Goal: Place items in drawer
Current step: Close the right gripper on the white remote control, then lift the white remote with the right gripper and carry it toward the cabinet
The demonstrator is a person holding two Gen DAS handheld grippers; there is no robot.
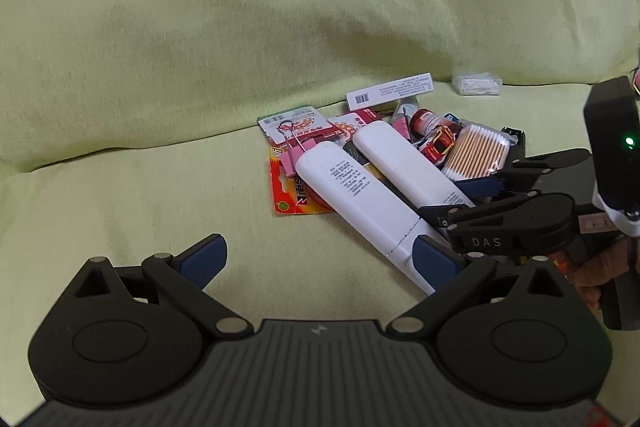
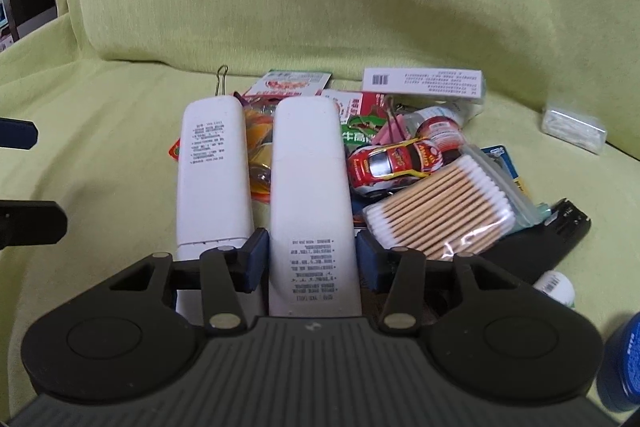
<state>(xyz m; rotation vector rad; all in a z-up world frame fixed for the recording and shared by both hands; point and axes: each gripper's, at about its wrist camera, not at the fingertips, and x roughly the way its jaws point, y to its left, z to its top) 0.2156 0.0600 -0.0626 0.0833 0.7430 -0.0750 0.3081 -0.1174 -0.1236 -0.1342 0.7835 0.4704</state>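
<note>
Right wrist view shows the right gripper point(image 2: 308, 259) straddling the near end of a long white plastic remote control point(image 2: 310, 187), its blue pads point(image 2: 256, 257) set either side of the casing and close to it; whether they already press the plastic I cannot tell, so the remote seems framed rather than surely gripped. A second white remote point(image 2: 214, 171) lies just beside it, parallel. Both rest on a heap near the back edge of the green fabric sofa seat point(image 2: 100, 155), along with a red toy car point(image 2: 394, 163), a clear pack of wooden cotton swabs point(image 2: 440, 215), a white barcoded box point(image 2: 424, 81) and printed cards. No drawer appears in either view, and the pile looks whole, so by my reckoning the task is at its start, nearly everything left to move. Left wrist view has the left gripper point(image 1: 320, 259) hanging low over the bare cushion beside the heap, jaws spread wide and holding nothing, while a hand point(image 1: 600, 267) grasps the right tool's handle at the frame's right edge.
</note>
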